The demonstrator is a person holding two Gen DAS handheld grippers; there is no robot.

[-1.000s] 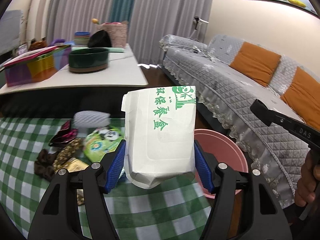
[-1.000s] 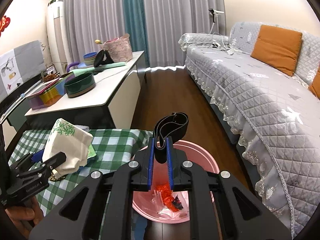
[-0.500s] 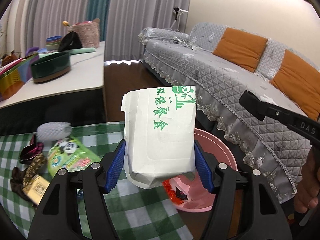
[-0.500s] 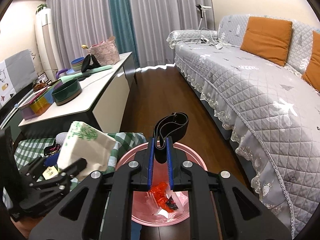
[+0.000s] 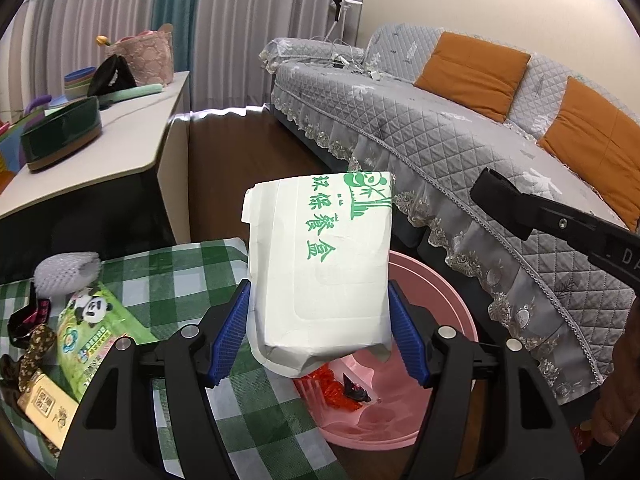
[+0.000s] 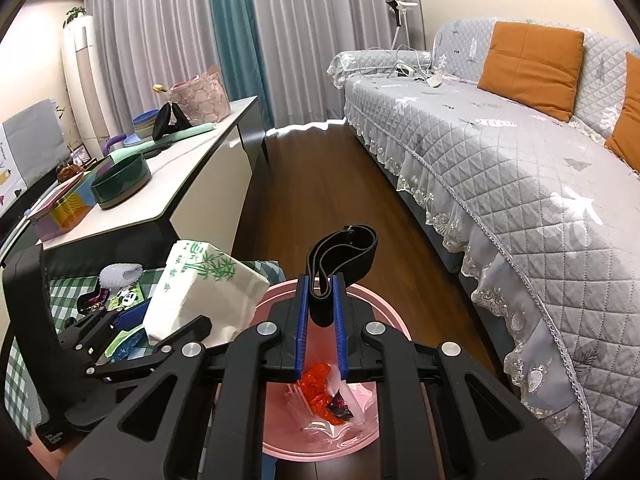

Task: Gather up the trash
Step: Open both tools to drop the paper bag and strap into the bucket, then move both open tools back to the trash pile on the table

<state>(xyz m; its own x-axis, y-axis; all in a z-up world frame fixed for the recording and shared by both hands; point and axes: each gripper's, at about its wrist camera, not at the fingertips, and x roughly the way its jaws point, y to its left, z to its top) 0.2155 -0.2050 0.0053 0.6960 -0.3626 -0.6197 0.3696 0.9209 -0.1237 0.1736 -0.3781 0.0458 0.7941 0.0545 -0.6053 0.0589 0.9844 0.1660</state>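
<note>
Pink bin (image 6: 384, 308): on the floor beside the checked table, between table and sofa; already holding red wrapper scraps (image 6: 318, 390), a dark scrap and some clear film.
Left gripper (image 5: 320, 332): blue pads clamped on both sides of a white paper food box (image 5: 320, 272) with green print; held upright at the table's edge, its lower end over the near rim of the bin.
Right gripper (image 6: 320, 312): jaws narrow, pinching a black band (image 6: 344, 258) whose loop stands up above the pads; poised directly above the bin's opening.
Done so far: judged from the bin's contents, a few pieces collected already.
In hand: two pieces more, box and band, both carried to the bin and neither let go yet.
Left on the table (image 5: 180, 280): a green panda-print packet (image 5: 88, 332), a white foam net sleeve (image 5: 66, 270), a dark pink-edged wrapper, a small tan box and some brown patterned bits at the far left; hard to tell at the frame's warped edge whether all of these count as trash.
Progress: roughly midway, as a judgement only; bin far from full, table far from cleared.
Next need: release over the opening, the box likely needing a little more travel past the rim to avoid catching on it.
</note>
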